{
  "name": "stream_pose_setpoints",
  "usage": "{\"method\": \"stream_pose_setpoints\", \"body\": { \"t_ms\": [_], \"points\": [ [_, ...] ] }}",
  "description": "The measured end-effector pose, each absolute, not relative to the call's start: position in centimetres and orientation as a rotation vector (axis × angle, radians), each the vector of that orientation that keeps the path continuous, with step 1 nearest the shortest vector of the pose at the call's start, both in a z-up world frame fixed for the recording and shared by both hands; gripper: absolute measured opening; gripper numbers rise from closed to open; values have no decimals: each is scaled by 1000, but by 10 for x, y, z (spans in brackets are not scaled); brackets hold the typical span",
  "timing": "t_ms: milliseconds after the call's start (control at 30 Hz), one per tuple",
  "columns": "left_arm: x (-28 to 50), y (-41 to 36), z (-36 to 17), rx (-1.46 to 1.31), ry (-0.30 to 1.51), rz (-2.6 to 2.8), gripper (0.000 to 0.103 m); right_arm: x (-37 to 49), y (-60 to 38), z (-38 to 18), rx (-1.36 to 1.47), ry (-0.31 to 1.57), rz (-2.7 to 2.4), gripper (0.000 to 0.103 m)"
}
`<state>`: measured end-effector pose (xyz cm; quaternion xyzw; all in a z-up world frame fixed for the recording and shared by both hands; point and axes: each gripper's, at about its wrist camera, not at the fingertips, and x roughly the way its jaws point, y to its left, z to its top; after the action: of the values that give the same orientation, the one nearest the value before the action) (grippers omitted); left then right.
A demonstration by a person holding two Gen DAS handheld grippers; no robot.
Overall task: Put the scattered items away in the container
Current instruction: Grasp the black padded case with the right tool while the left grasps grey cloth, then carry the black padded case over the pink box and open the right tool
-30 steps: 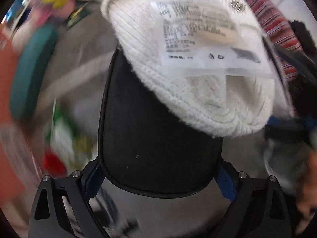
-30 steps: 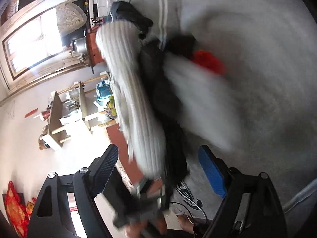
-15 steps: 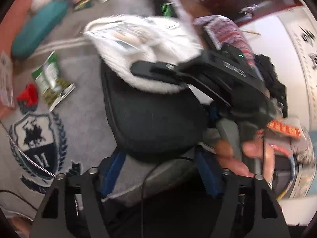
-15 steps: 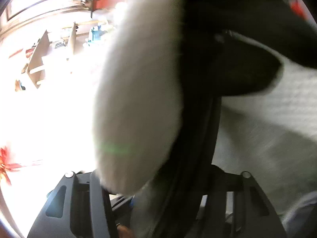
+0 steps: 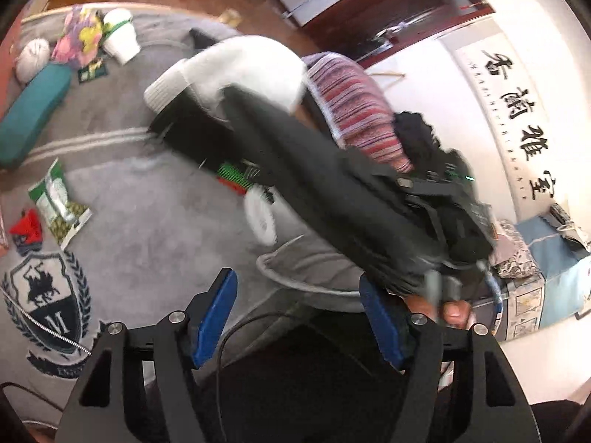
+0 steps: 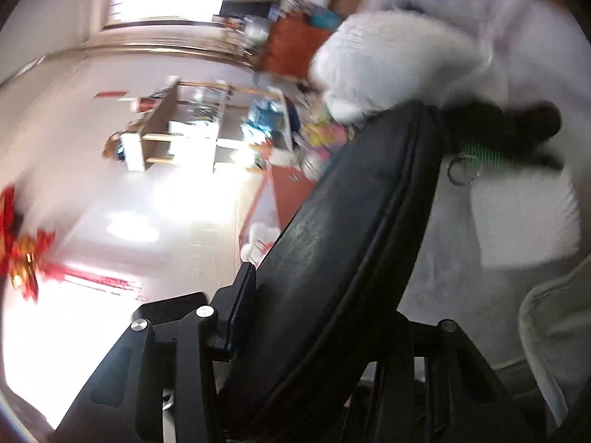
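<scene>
left tongs [image 5: 297,313] released case | black oval case [image 6: 343,258] | right tongs [image 6: 317,336] clamp it

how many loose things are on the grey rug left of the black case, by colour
white: 2, ball and cup
teal: 1, pouch
green: 1, snack packet
red: 1, small item
pink and yellow: 1, toy
total: 6

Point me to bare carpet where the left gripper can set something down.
Bare grey carpet lies between the green snack packet, the white ring and the left gripper. Crowded far left around the teal cushion and white pot.
</scene>
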<state>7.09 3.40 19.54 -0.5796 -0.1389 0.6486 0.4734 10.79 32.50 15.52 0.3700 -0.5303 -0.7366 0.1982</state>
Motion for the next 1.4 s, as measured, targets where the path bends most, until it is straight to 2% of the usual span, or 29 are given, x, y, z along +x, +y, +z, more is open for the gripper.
{"method": "stream_pose_setpoints", "body": {
  "t_ms": [67,200,333,533,633,667,700,733,767,800,833,867,900,1033,1167,1267,1400],
  "points": [
    [68,33,204,-1398,-355,1578,76,118,328,188,1017,-1409,-2149,39],
    [69,22,218,-1371,-391,1616,77,127,318,244,985,-1268,-2244,37],
    [59,11,208,-1407,-493,1630,80,130,277,300,922,-1113,-2298,37],
    [46,-1,171,-1575,-538,1672,81,98,184,372,827,-870,-2240,37],
    [41,-5,159,-1627,-539,1685,81,56,110,398,818,-769,-2169,37],
    [40,-6,155,-1641,-548,1676,81,40,88,400,829,-753,-2120,41],
    [37,-6,150,-1653,-555,1663,81,27,66,399,856,-735,-2060,61],
    [36,-8,145,-1670,-571,1644,81,3,38,392,908,-701,-2027,86],
    [34,-10,141,-1684,-588,1630,81,-18,16,380,985,-659,-2070,98],
    [32,-13,136,-1701,-609,1619,81,-32,3,369,1078,-626,-2109,97],
    [30,-16,132,-1718,-621,1614,81,-44,-9,350,1207,-611,-2107,92],
    [29,-19,128,-1736,-627,1618,81,-48,-13,334,1261,-645,-2047,74],
    [28,-22,126,-1753,-631,1629,81,-43,-11,319,1263,-705,-1952,69],
    [28,-17,126,-1759,-604,1644,81,-1,25,300,1233,-683,-2021,70],
    [38,1,127,-1759,-510,1640,81,33,82,291,1226,-765,-2069,71],
    [44,11,119,-1791,-454,1648,81,48,136,294,1204,-785,-2216,84],
    [46,18,101,-1848,-389,1684,81,57,220,272,1199,-1024,-2269,84]
  ]
}}
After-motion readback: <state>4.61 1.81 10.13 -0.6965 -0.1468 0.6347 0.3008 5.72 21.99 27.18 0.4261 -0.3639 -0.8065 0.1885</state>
